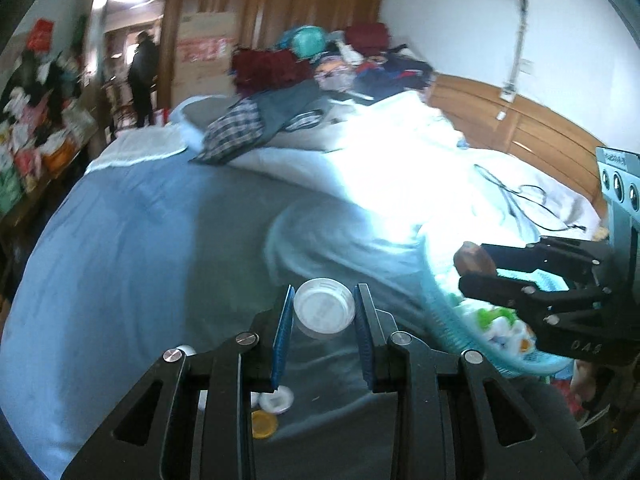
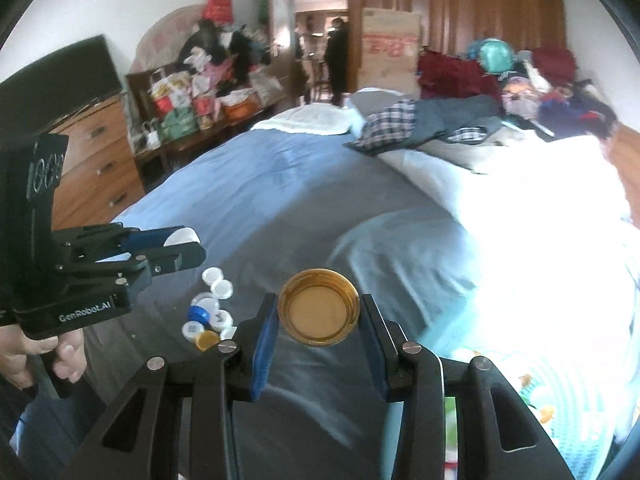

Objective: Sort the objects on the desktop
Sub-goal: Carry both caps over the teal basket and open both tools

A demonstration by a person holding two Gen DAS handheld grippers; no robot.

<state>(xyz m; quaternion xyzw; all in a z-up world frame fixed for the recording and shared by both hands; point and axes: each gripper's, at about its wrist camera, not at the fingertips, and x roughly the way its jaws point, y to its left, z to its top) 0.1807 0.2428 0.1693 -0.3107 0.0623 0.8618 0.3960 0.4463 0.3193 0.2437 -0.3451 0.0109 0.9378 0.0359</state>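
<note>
white cap [image 1: 324, 307]: clamped across its rim in the left gripper [image 1: 323, 332], open side toward the camera.
gold cap [image 2: 319, 307]: gripped likewise by the right gripper [image 2: 319, 344], jaws part-open.
basket [image 1: 448, 320]: right of both caps; right gripper nearer.
pose: both tilted down over the bedspread [image 1: 140, 240].
loose caps [image 2: 210, 312]: left of the gold cap.
</note>
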